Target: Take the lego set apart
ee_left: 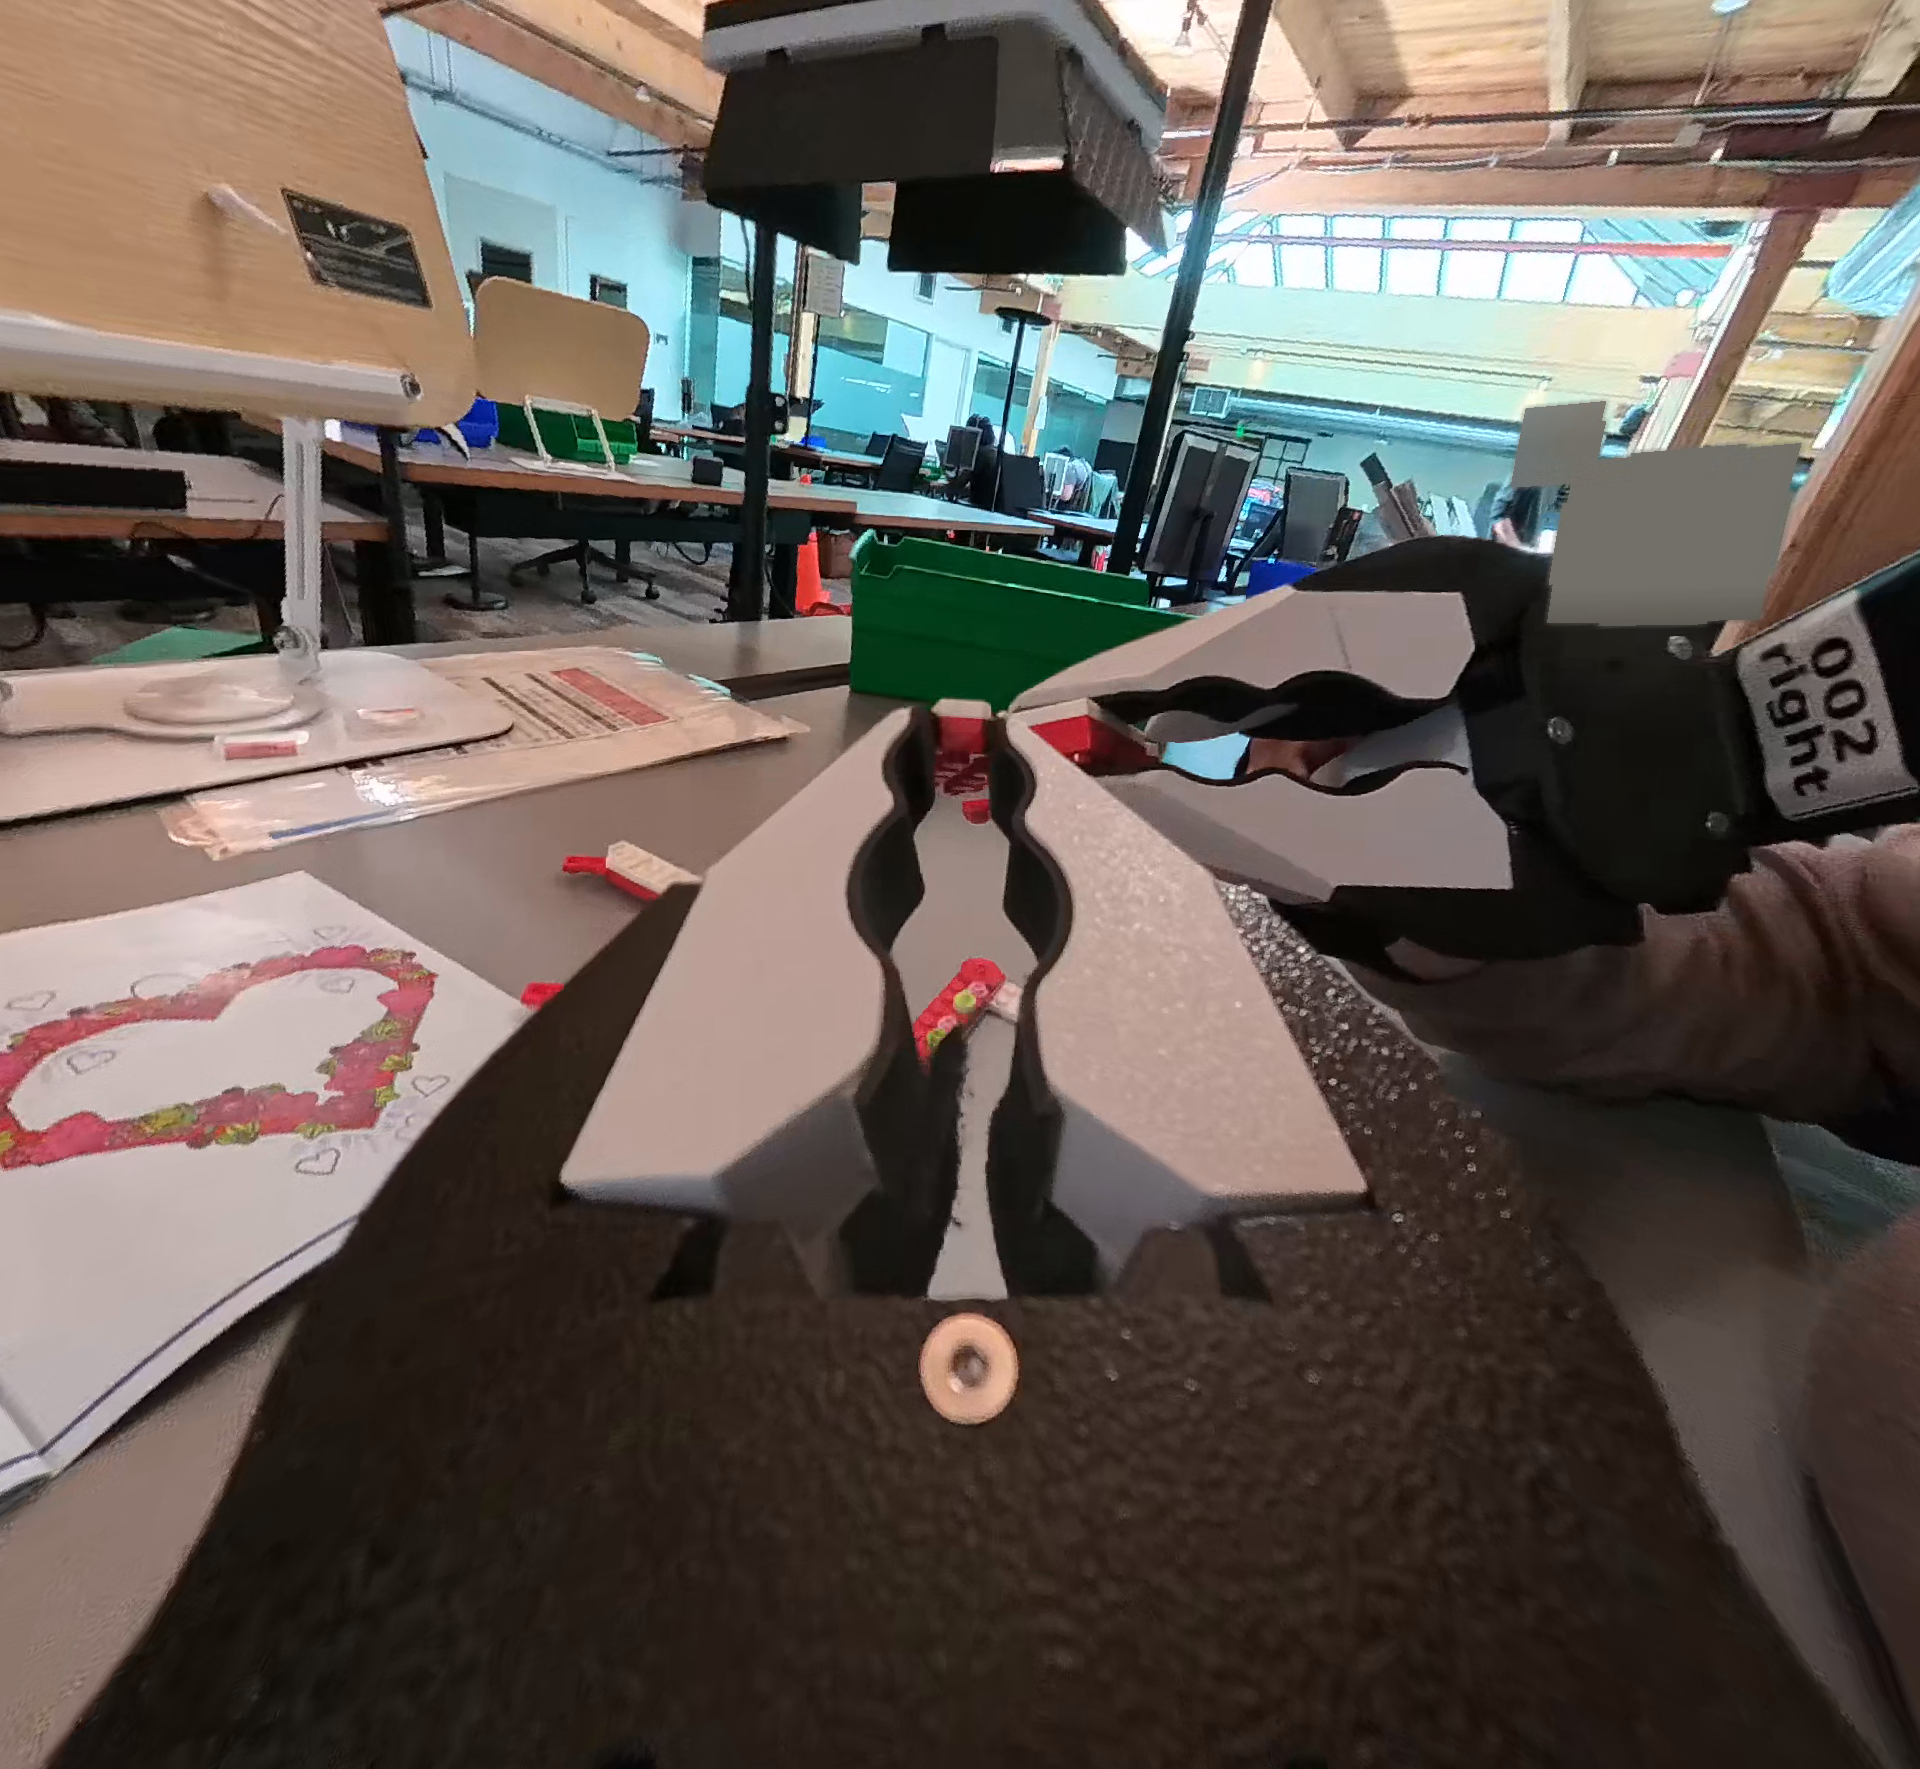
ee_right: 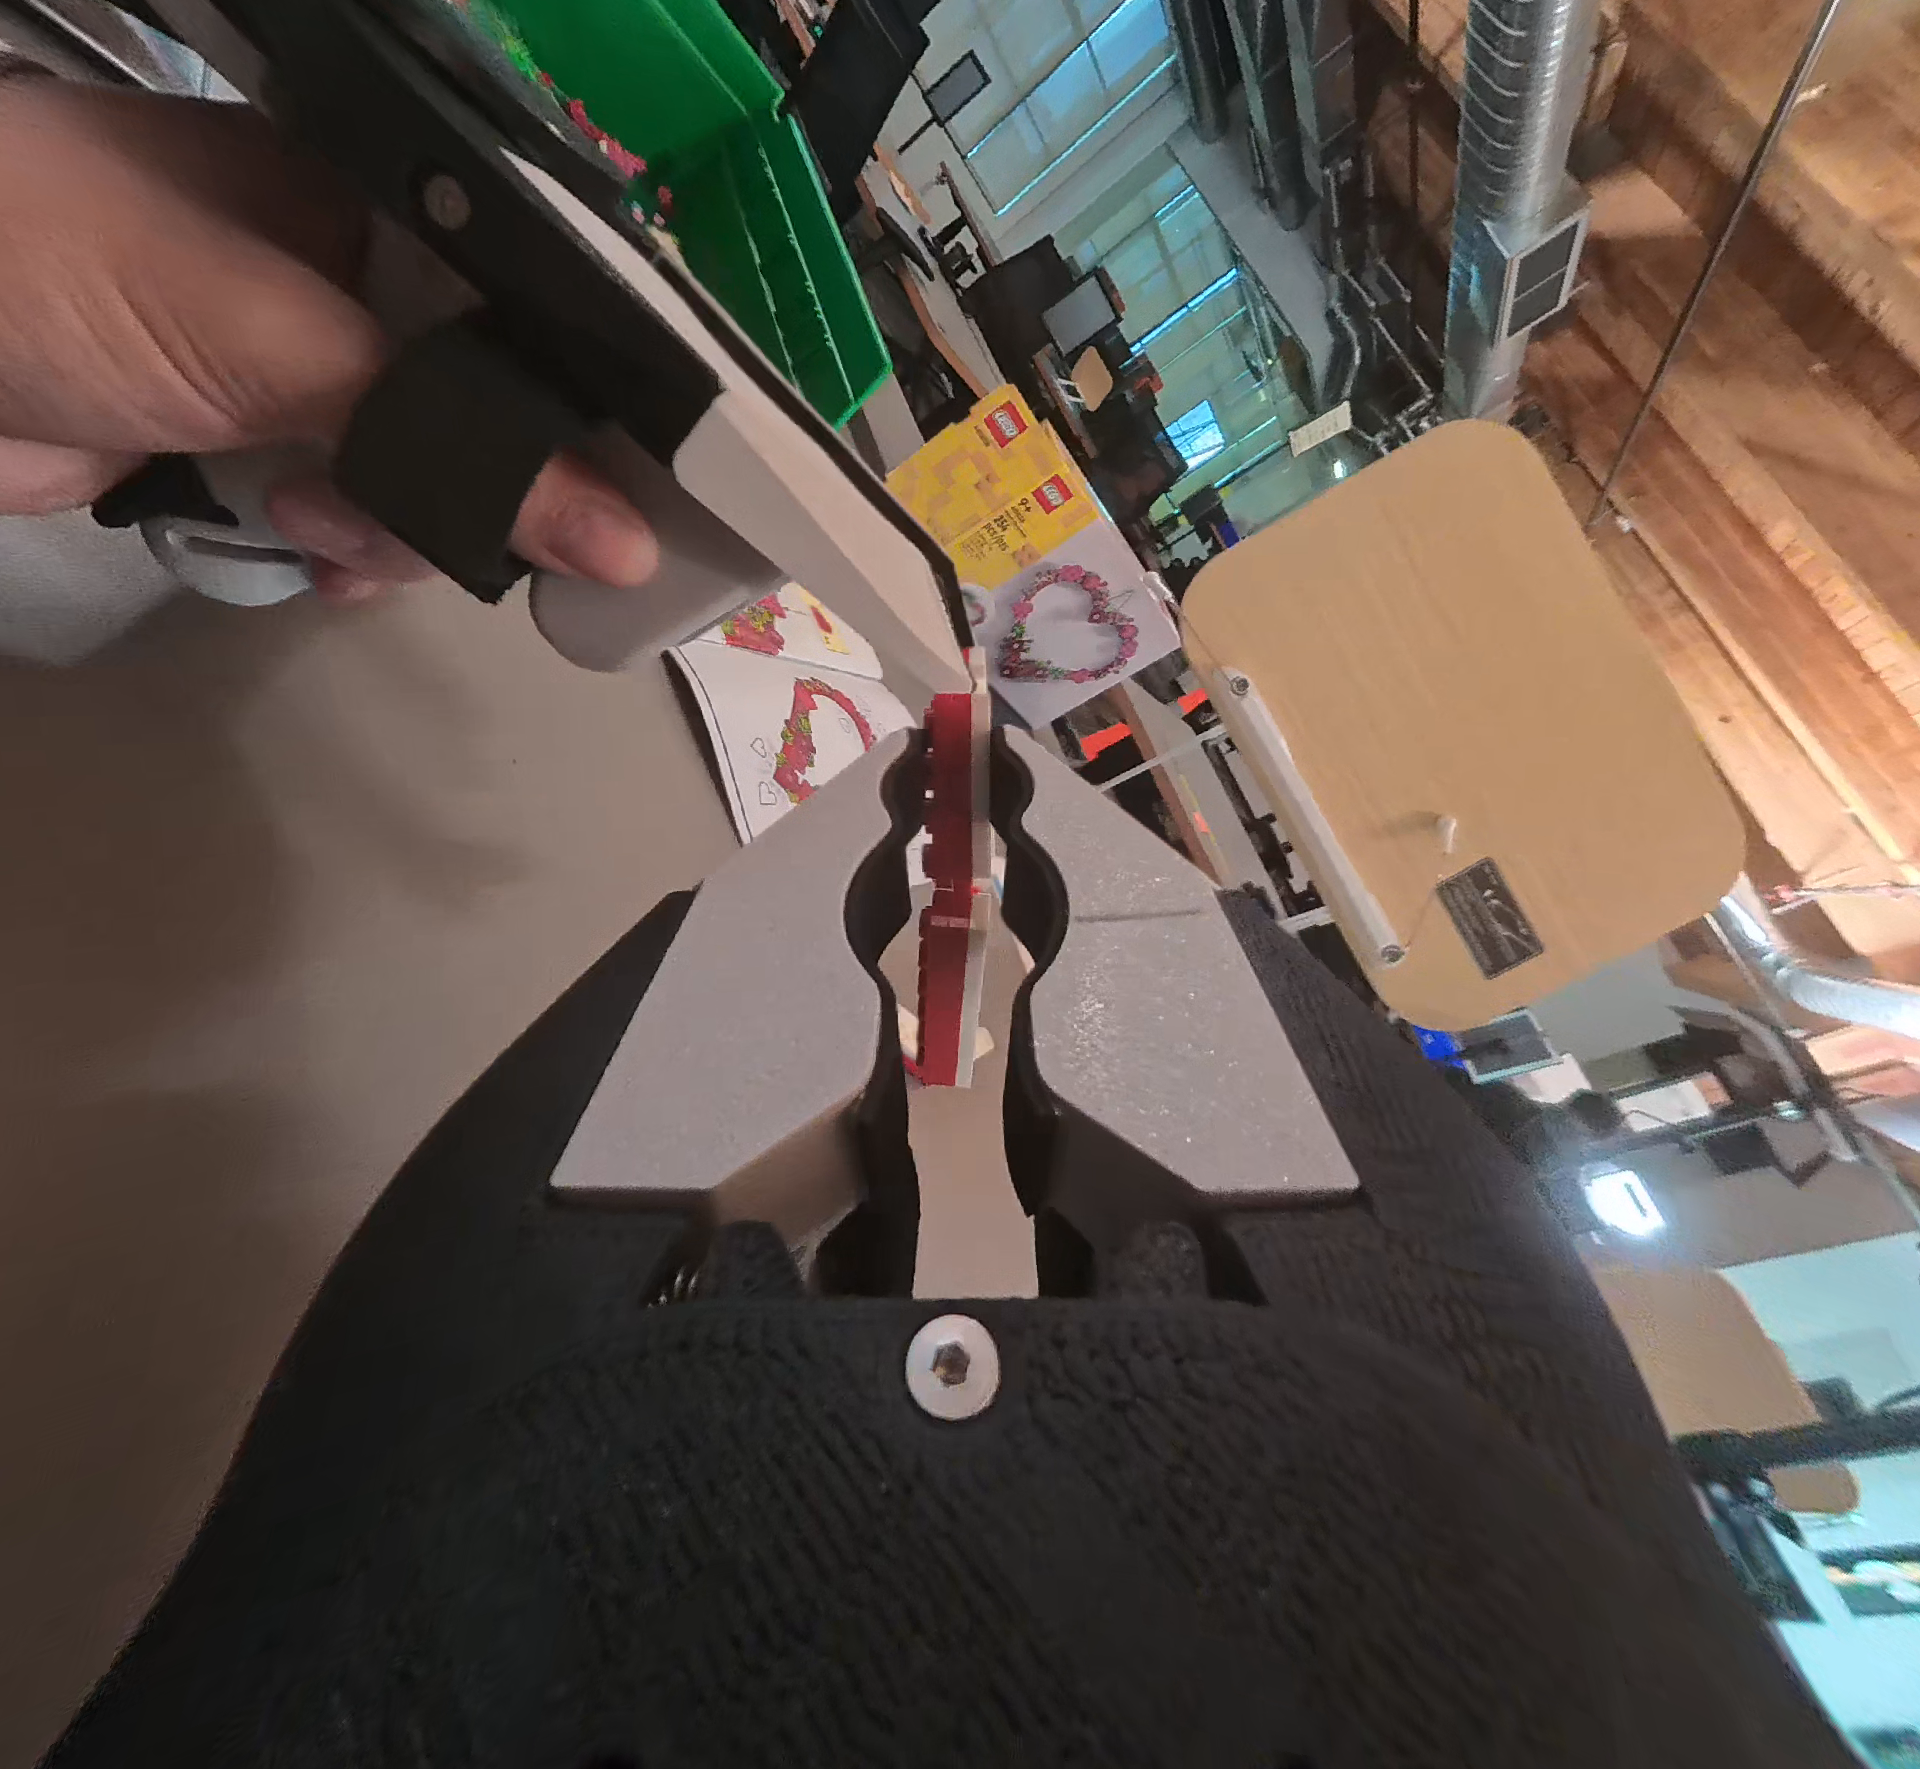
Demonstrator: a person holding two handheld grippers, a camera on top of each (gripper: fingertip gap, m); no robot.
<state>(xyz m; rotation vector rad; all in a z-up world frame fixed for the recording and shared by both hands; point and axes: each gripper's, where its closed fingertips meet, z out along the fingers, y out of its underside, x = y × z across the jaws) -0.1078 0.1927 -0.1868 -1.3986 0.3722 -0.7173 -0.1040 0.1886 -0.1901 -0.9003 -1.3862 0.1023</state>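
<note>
A red and white lego assembly (ee_right: 948,846) is held in the air between both grippers. My right gripper (ee_right: 956,748) is shut on it, with the flat stack standing edge-on between the fingers. My left gripper (ee_left: 961,720) is shut on the assembly's far end, a white and red part (ee_left: 961,732). In the left wrist view the right gripper (ee_left: 1055,730) comes in from the right, tips touching mine, with red brick (ee_left: 1086,745) in its jaws. In the right wrist view the left gripper (ee_right: 968,675) comes in from the upper left.
Loose pieces lie on the grey table (ee_left: 416,846): a red and white one (ee_left: 636,867), a red strip with green dots (ee_left: 956,1000). An instruction booklet (ee_left: 208,1065) lies left. A green bin (ee_left: 987,628) stands behind, plastic bags (ee_left: 499,743) at back left, the set's box (ee_right: 1039,566) farther off. Both grippers' tips are close together, under 4 cm apart.
</note>
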